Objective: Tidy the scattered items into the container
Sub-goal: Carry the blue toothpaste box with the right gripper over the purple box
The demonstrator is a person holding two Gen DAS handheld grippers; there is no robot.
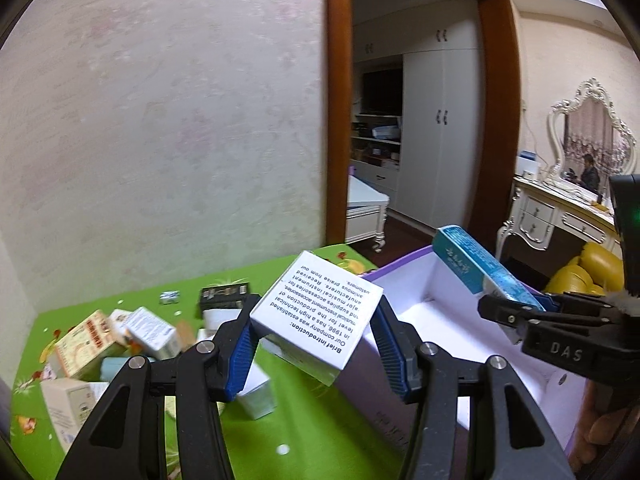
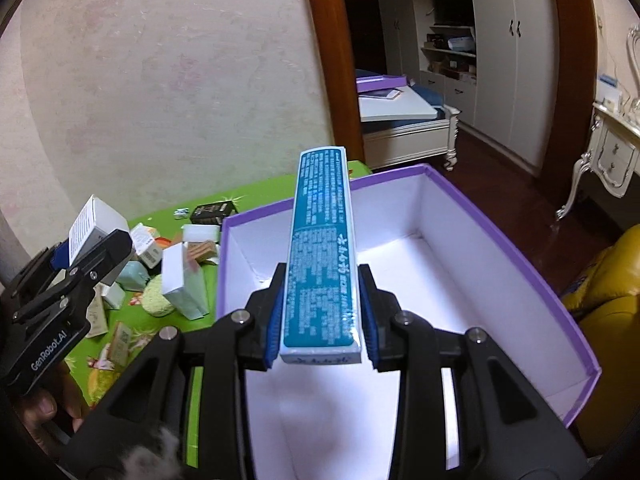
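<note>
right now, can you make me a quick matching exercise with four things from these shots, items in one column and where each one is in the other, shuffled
Things
1. long teal carton
2. white box with black printed text
3. purple-rimmed white container
4. small black box

Places
A. lying on the green tablecloth near the wall
B. clamped in the left gripper, beside the container's rim
C. sitting open on the table, nothing visible inside
D. clamped in the right gripper, above the container

Pairs: 1-D, 2-B, 3-C, 4-A
</note>
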